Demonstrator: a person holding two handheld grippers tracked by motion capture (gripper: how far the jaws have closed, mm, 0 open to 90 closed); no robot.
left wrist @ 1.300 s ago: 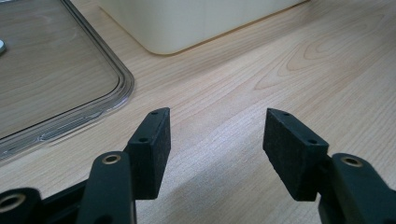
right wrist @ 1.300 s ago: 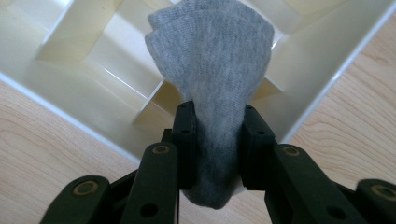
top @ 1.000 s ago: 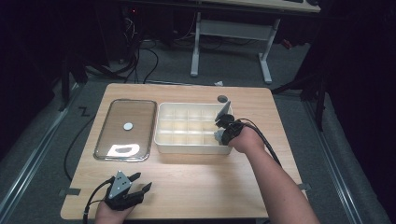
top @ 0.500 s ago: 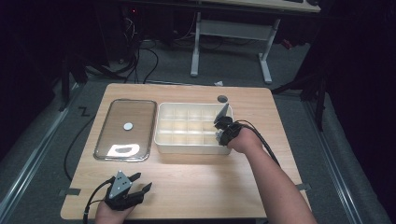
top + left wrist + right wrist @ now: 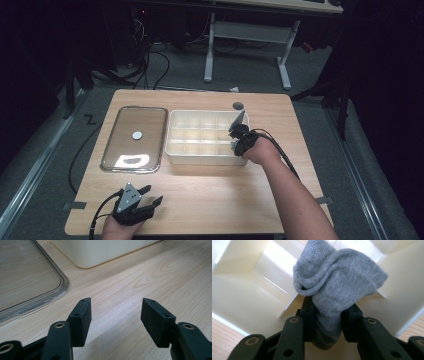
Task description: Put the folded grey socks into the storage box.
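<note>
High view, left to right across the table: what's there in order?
Left gripper, near the front edge → clear lid lying flat → cream divided box → right gripper at the box's right end, its jaws shut on a grey sock.

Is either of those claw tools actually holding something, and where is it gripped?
Yes: the right gripper pinches a grey sock around its bunched middle, over the cream divided box. The left gripper is open, holding nothing.
</note>
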